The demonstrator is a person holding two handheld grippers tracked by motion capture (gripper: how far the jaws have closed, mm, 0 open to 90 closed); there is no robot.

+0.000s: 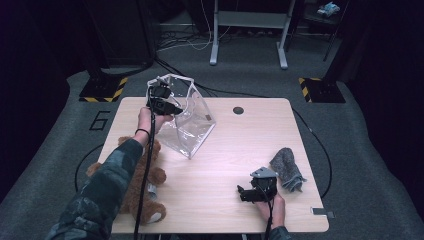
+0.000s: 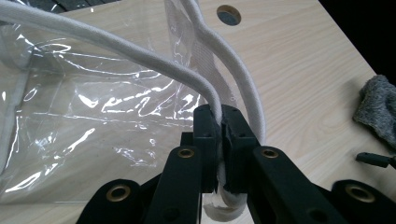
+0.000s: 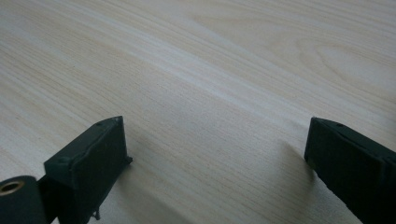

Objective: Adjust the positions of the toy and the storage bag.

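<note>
Item: clear plastic tote bag [image 1: 187,122] with white webbing trim, standing tilted on the far left part of the light wood table [image 1: 240,150], mouth upward. High view: the left gripper [image 1: 167,106] holds the bag at its upper rim, lifting one side; the right gripper [image 1: 245,192] rests low on the table's near right, just beside a grey cloth [image 1: 288,167]; a brown teddy bear [image 1: 142,185] lies at the near left edge, under the person's sleeve. Left gripper view: jaws fully closed on the white handle strap [image 2: 205,88], pinching the webbing where it meets the bag [image 2: 93,126]; the film shows creases and glare. Right gripper view: jaws of the right gripper [image 3: 217,156] stand wide apart over bare wood [image 3: 210,70], nothing between them. Handling, by judgement: light, limp, thin film that buckles and slides readily on the smooth top; the glossy walls probably give a poor, slippery purchase and crease under pinch. Best hold: the woven strap or stitched rim binding, which is soft yet grippy. A second hold on the opposite rim would likely keep the mouth open.
</note>
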